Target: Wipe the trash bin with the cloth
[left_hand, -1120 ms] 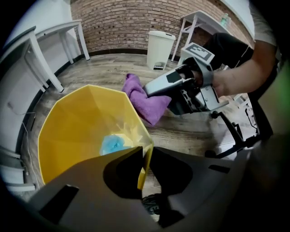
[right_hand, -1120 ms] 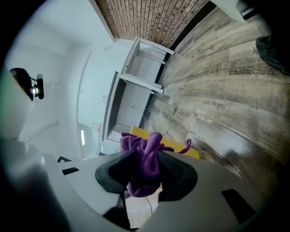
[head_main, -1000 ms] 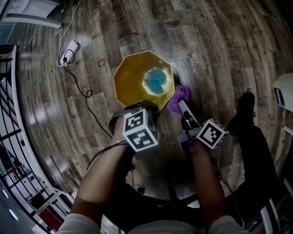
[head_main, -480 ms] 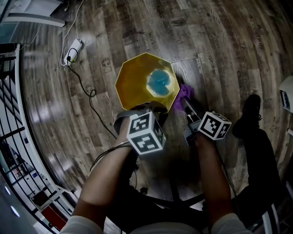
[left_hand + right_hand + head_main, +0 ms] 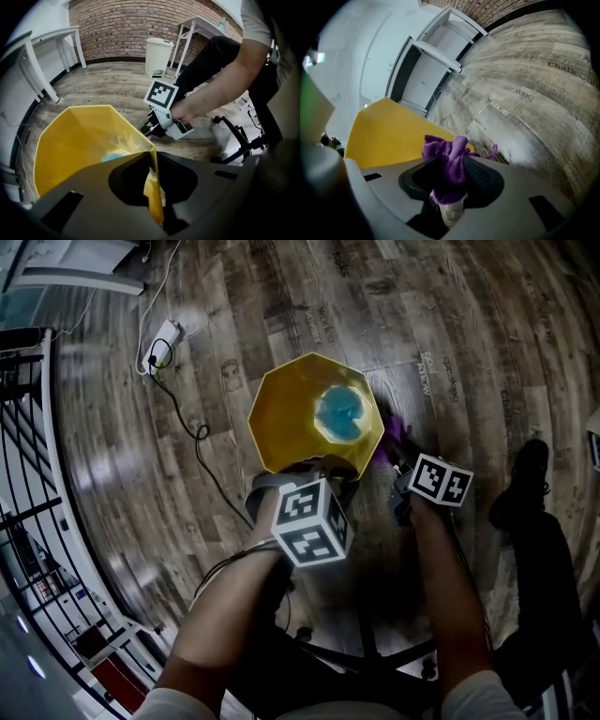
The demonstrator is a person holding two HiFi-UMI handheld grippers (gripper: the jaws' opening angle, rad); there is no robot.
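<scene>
The yellow trash bin (image 5: 300,418) stands open on the wood floor, with something blue (image 5: 340,412) at its bottom. My left gripper (image 5: 314,466) is at the bin's near rim. Its jaws have just been closing, and the yellow wall (image 5: 151,187) is now pinched between them. My right gripper (image 5: 396,457) is low beside the bin's right side, shut on the bunched purple cloth (image 5: 447,166). In the right gripper view the cloth lies close to the bin's outer wall (image 5: 386,133); whether it touches I cannot tell. Only a sliver of cloth (image 5: 395,431) shows from the head view.
A white power strip (image 5: 161,341) and its black cable (image 5: 202,440) lie on the floor left of the bin. A white railing (image 5: 28,474) runs along the left. A chair base (image 5: 367,652) and the person's shoe (image 5: 530,470) are nearby. A white pedal bin (image 5: 158,55) and white tables (image 5: 51,40) stand farther off.
My right gripper has sunk with the cloth along the bin's right side, so less cloth shows from above. The left gripper stays at the near rim.
</scene>
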